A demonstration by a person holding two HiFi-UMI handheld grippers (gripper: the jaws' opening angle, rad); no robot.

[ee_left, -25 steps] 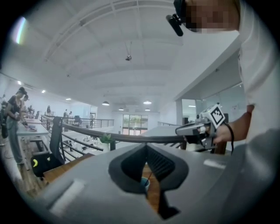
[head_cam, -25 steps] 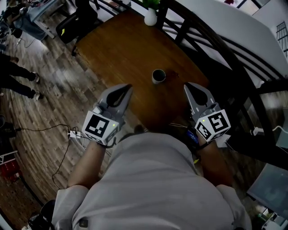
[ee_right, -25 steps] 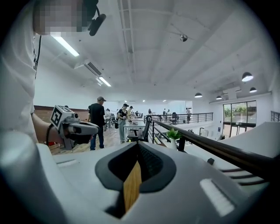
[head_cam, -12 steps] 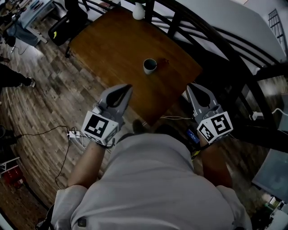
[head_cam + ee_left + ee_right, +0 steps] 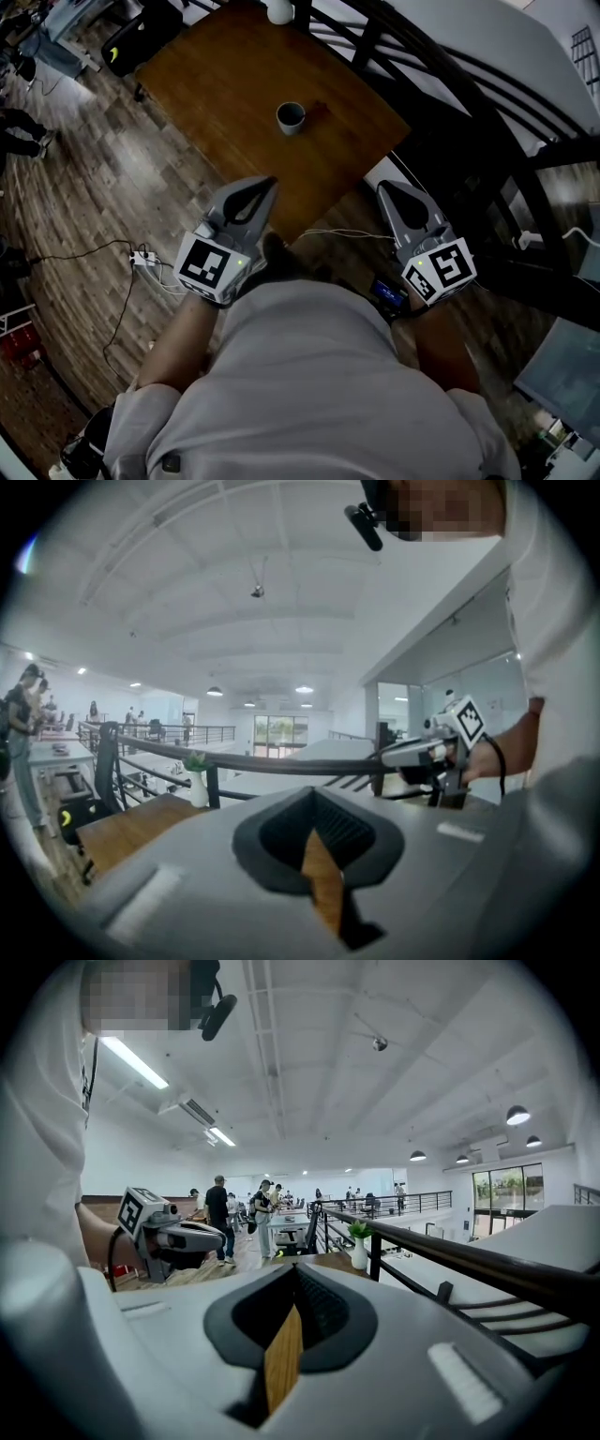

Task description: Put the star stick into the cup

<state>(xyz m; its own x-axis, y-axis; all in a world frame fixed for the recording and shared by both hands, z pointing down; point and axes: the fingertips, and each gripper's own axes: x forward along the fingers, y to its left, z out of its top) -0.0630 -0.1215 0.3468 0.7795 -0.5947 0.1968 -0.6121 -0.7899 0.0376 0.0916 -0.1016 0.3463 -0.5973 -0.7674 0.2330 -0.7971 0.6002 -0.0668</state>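
A small grey cup (image 5: 291, 117) stands upright on the brown wooden table (image 5: 234, 84). Just right of the cup lies a small dark reddish thing (image 5: 317, 110), too small to make out its shape. My left gripper (image 5: 265, 185) and right gripper (image 5: 383, 188) are held close to my body, short of the table's near edge and well apart from the cup. Both are shut with nothing in them. The left gripper view looks past its shut gripper (image 5: 314, 796) to the right gripper (image 5: 441, 747). In the right gripper view the shut gripper (image 5: 295, 1270) fills the foreground.
A white vase (image 5: 279, 11) with a plant stands at the table's far edge. A black railing (image 5: 441, 84) runs behind and to the right of the table. Cables (image 5: 141, 258) lie on the wood floor at left. People (image 5: 223, 1215) stand at distant desks.
The table and cup have shifted up and left in the head view, farther from me. Both grippers stay shut in front of my body; the right one sits slightly more left.
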